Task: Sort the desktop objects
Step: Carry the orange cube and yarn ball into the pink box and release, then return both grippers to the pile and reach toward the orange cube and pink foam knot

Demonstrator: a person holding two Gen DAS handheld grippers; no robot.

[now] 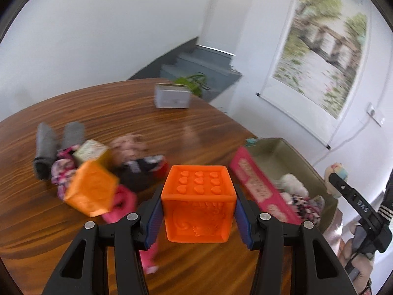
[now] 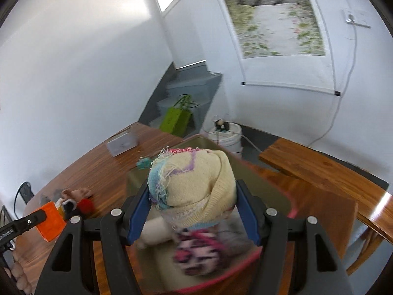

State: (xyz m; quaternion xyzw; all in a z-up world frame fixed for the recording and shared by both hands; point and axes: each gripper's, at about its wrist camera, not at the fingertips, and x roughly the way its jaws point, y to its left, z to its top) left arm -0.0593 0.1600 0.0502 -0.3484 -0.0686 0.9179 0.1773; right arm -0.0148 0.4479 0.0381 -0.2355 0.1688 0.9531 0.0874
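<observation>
Left wrist: left gripper (image 1: pixel 199 211) clamped on orange cube (image 1: pixel 197 204); right gripper (image 2: pixel 194 211) clamped on knit bundle (image 2: pixel 194 186).

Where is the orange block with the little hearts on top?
The orange heart block is squeezed in the left gripper, low in the middle of the left wrist view, above the wooden table, with another orange block to its left.
</observation>
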